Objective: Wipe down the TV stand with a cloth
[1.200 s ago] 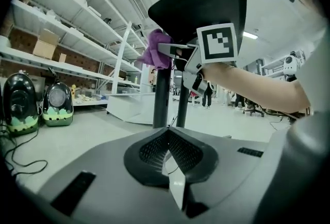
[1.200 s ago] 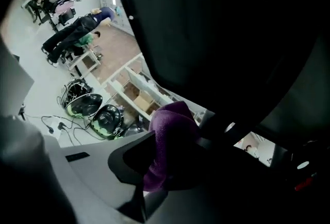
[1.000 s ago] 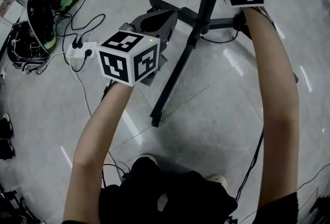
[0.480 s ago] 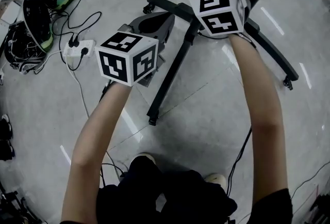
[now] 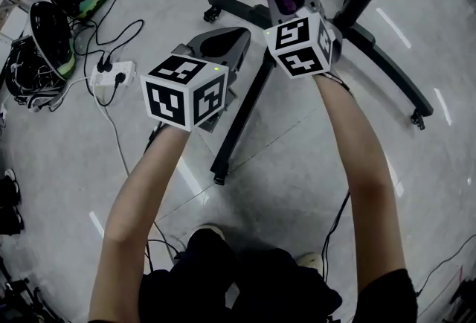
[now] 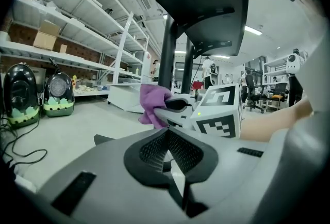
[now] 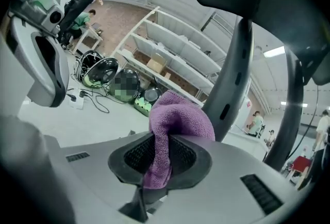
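Black stand legs (image 5: 242, 119) cross ahead — open floor (image 5: 297, 161) between them.

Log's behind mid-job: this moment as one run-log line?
left hand-held gripper: shut, empty | right hand-held gripper: shut on cloth | cloth: beside stand post, contact unclear

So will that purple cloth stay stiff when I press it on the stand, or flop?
Probably floppy: the purple cloth folds and bunches above the right gripper pinching it. Likely light and not slippery, since its pile looks fuzzy.
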`<state>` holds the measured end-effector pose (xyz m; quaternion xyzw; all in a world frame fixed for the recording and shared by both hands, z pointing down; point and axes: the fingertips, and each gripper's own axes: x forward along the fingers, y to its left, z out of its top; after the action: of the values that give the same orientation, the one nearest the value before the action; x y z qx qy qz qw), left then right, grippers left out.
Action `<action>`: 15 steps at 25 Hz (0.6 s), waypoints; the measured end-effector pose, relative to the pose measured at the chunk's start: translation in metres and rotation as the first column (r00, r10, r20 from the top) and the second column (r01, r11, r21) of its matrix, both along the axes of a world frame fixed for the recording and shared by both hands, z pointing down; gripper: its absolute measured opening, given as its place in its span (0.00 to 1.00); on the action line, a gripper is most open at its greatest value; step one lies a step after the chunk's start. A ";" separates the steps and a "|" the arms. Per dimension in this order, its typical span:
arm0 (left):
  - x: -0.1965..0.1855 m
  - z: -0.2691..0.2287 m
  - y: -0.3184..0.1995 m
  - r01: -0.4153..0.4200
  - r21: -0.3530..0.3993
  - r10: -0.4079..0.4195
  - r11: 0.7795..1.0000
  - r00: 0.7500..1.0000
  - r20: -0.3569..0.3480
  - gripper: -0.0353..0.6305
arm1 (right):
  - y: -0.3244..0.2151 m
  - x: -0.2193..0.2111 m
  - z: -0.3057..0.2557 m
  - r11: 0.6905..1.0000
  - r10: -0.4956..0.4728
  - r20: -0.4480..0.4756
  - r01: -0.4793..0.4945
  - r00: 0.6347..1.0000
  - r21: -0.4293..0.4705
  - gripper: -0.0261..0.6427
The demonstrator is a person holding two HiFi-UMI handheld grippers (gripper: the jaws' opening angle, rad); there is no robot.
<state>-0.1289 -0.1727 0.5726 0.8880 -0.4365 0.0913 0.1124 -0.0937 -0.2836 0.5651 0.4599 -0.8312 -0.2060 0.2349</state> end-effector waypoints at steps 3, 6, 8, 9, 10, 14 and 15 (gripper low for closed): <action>0.004 0.003 -0.001 -0.009 0.001 0.009 1.000 1.000 0.003 0.06 | -0.002 0.005 0.029 0.997 0.016 0.032 -0.014 0.999 -0.080 0.15; 0.004 0.008 -0.002 -0.008 -0.007 0.007 1.000 1.000 -0.001 0.06 | -0.001 0.007 0.056 0.991 0.027 0.019 -0.024 0.999 -0.132 0.15; 0.004 0.011 -0.003 -0.007 -0.014 0.007 1.000 1.000 -0.002 0.06 | -0.001 0.007 0.073 0.987 0.028 -0.003 -0.028 1.000 -0.159 0.15; 0.005 0.012 -0.003 -0.008 -0.016 0.008 1.000 1.000 -0.001 0.06 | -0.001 0.007 0.080 0.985 0.029 -0.010 -0.031 1.000 -0.172 0.15; 0.005 0.014 -0.004 -0.007 -0.018 0.007 1.000 1.000 0.000 0.06 | 0.000 0.007 0.087 0.982 0.030 -0.017 -0.033 0.999 -0.185 0.15; 0.006 0.017 -0.004 -0.003 -0.022 0.003 1.000 1.000 0.002 0.06 | 0.004 0.010 0.109 0.974 0.023 -0.047 -0.033 0.999 -0.223 0.15; 0.006 0.017 -0.005 0.000 -0.020 0.000 1.000 1.000 0.000 0.06 | 0.006 0.009 0.113 0.972 0.019 -0.050 -0.030 0.999 -0.232 0.15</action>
<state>-0.1233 -0.1775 0.5893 0.8868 -0.4355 0.0957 0.1215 -0.0843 -0.2773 0.6783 0.4345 -0.8380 -0.1153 0.3093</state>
